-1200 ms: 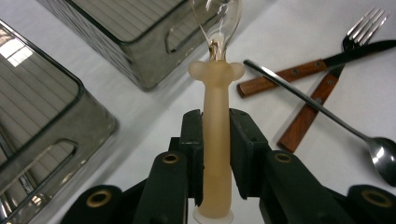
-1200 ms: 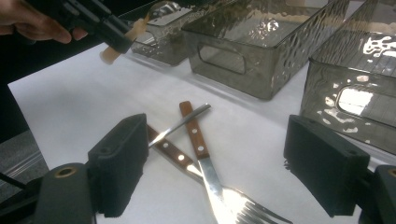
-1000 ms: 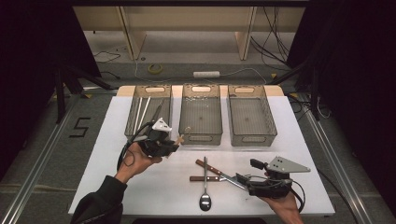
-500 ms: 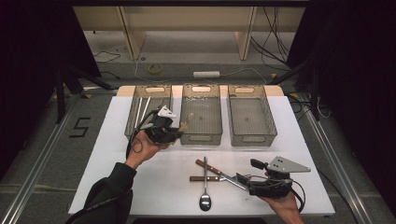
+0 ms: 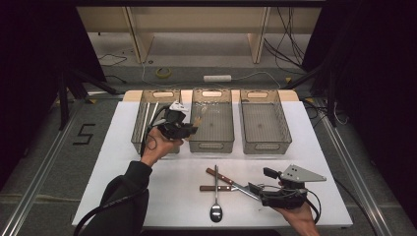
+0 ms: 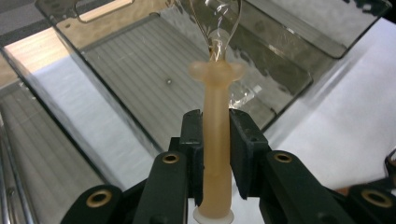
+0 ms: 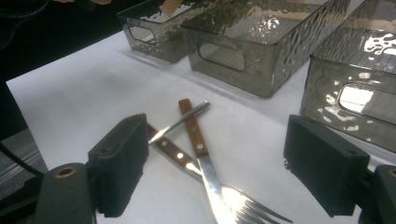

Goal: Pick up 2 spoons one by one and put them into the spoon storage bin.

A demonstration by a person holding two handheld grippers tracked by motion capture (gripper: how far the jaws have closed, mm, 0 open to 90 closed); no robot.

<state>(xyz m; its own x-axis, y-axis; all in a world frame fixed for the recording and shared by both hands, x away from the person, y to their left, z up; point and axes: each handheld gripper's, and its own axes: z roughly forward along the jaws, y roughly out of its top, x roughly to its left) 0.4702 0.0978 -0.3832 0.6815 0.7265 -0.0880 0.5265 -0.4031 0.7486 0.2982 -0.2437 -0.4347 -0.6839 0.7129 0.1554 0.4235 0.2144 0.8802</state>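
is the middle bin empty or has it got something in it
Empty. The left gripper holds a clear spoon by its handle over the middle bin, whose ribbed floor is bare in the left gripper view.

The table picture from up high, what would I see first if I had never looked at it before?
Most likely the three see-through bins lined up at the back of the white table. Next, the left gripper holding a pale plastic utensil by its handle, over the middle bin. Near the front edge, wooden-handled cutlery and a spoon lie crossed beside the open right gripper.
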